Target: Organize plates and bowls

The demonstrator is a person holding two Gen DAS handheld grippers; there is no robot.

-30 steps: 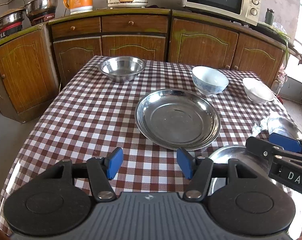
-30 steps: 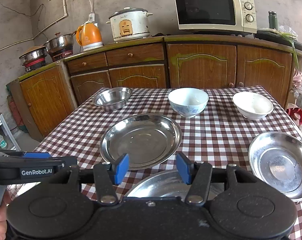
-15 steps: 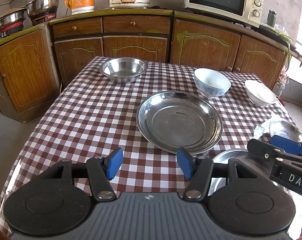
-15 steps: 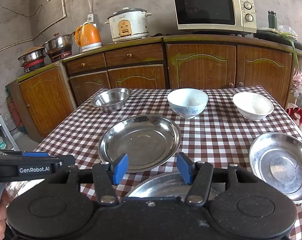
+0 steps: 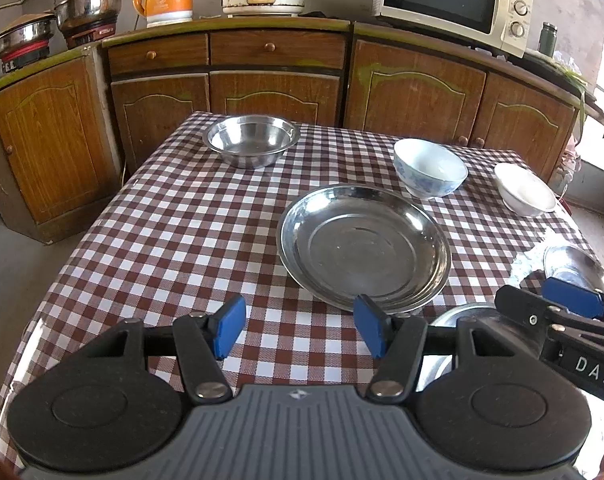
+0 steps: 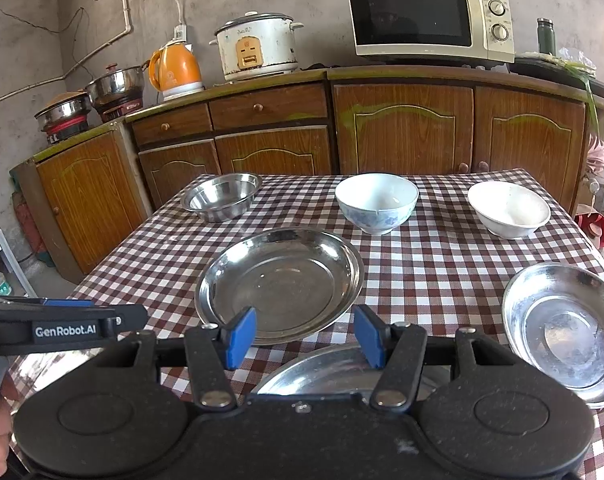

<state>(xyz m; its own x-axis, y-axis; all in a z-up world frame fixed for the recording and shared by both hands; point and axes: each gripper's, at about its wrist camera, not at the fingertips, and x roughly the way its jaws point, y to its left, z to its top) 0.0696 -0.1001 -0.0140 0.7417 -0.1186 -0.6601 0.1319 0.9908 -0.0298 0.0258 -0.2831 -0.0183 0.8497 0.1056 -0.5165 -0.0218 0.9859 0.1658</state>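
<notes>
Jaws of both grippers spread, empty — left gripper (image 5: 298, 330), right gripper (image 6: 303, 338) — over near table edge (image 5: 62, 280).

White lettering "GenRobot.AI" on the black arm of the left tongs (image 6: 66, 330), seen from the right wrist view, left of the large round steel plate (image 6: 280, 284). White letters "DAS", cut off at the frame edge, on the black body of the right tongs (image 5: 569, 320), right of that plate. Print on the cream microwave oven (image 6: 429, 20) and white rice cooker (image 6: 258, 46) too small to read.
</notes>
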